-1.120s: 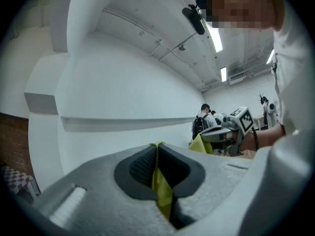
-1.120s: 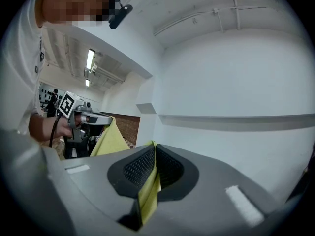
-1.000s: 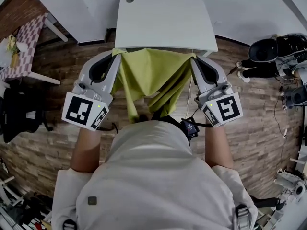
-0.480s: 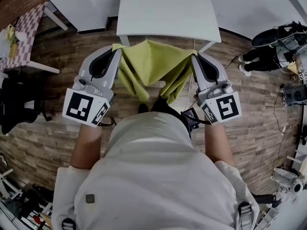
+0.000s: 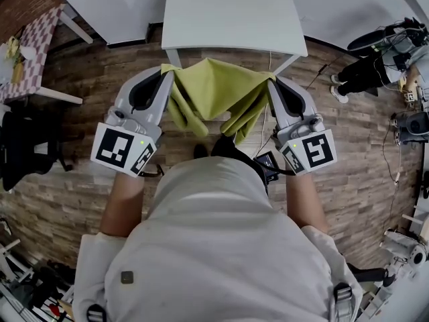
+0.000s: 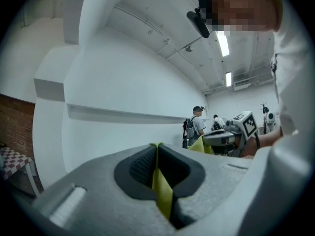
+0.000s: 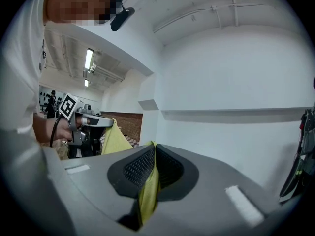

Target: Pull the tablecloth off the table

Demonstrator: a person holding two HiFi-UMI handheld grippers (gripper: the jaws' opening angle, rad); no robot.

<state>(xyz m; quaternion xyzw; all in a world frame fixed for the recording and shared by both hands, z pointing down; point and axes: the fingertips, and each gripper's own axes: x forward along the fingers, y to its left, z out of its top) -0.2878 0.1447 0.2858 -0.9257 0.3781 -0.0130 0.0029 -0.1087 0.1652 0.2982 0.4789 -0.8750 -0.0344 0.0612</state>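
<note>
The yellow-green tablecloth (image 5: pixel 213 91) hangs in folds between my two grippers, in front of the bare white table (image 5: pixel 231 15) and off its top. My left gripper (image 5: pixel 167 74) is shut on the cloth's left corner, and a strip of cloth (image 6: pixel 161 191) runs between its dark pads. On the other side, my right gripper (image 5: pixel 270 80) is shut on the right corner, with cloth (image 7: pixel 149 191) pinched between its pads. Both grippers point level toward the table.
A wood-pattern floor (image 5: pixel 355 159) lies all around. A small table with a checked cover (image 5: pixel 33 56) stands at far left above a dark chair (image 5: pixel 23 153). Equipment and cables (image 5: pixel 402 66) crowd the right side. White walls (image 6: pixel 133 77) stand beyond the table.
Both grippers have drawn back from the table and sunk a little, carrying the cloth with them. The cloth, whose far edge lay at the table's front edge, now hangs free of it.
</note>
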